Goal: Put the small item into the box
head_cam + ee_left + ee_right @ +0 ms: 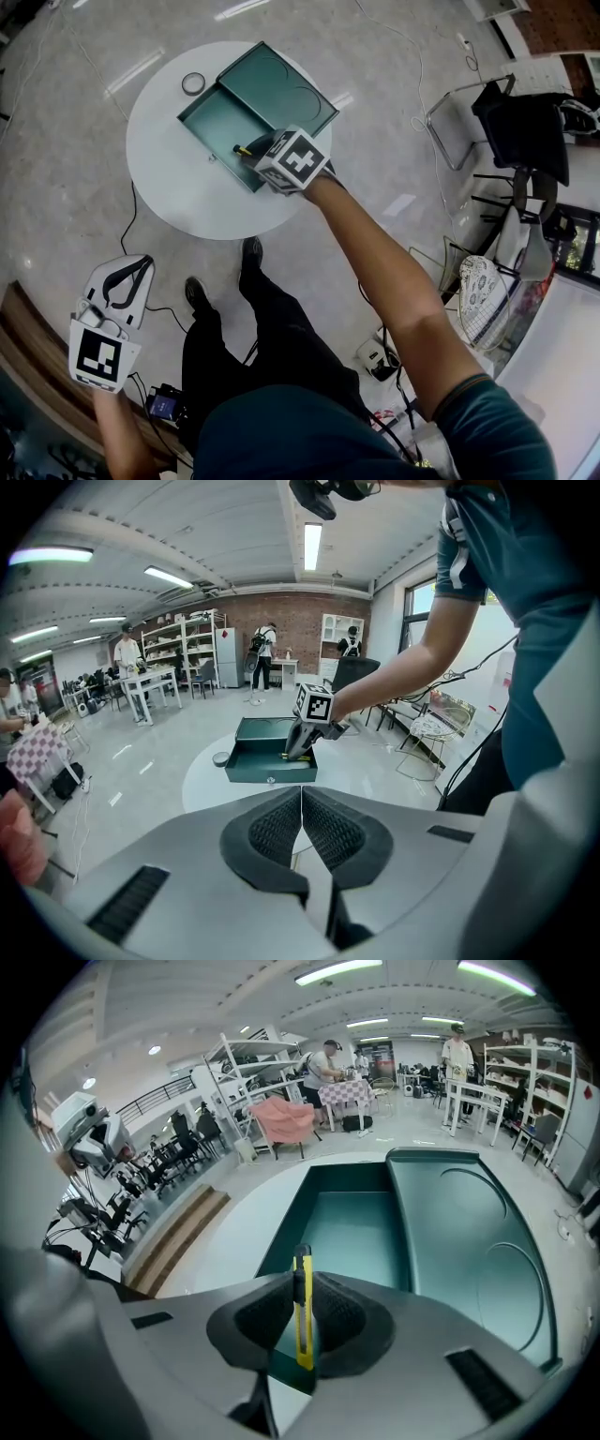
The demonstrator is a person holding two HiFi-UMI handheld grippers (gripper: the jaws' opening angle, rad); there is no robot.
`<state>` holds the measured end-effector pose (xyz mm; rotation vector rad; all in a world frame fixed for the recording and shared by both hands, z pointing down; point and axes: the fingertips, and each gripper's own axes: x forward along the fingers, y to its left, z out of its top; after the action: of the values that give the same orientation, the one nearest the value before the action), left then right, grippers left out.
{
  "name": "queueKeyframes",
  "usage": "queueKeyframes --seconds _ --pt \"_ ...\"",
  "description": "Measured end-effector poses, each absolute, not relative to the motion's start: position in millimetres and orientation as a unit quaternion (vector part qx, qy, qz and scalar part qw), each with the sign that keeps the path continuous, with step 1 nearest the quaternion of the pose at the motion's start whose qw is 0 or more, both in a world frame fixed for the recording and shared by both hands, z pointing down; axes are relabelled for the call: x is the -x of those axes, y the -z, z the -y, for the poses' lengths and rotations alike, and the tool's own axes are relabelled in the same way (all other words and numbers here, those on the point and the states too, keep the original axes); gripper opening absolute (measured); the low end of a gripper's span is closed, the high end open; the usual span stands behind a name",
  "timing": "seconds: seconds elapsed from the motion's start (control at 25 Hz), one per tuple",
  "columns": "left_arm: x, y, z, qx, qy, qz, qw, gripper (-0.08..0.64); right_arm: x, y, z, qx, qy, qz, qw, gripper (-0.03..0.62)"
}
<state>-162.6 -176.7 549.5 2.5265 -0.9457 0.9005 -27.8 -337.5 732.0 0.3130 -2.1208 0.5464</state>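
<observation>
Our right gripper [255, 149] clamps the yellow utility knife [302, 1321] edge-up between its pads, poised over the near end of the open green box [352, 1227] on the round table [178, 192]. We should lower it close to the box floor, then part the jaws gently so it lands flat inside. Our left gripper [301, 822] hangs empty, its jaws pressed together, well away from the table.
</observation>
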Motion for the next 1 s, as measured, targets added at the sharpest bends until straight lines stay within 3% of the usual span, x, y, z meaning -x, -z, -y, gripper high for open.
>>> queueKeyframes --seconds 1.0 --pt "154.1 -582.9 153.7 -0.877 -0.359 0.281 0.152 0.02 34.8 -743.6 317.0 -0.111 -0.177 0.843 0.496 0.078"
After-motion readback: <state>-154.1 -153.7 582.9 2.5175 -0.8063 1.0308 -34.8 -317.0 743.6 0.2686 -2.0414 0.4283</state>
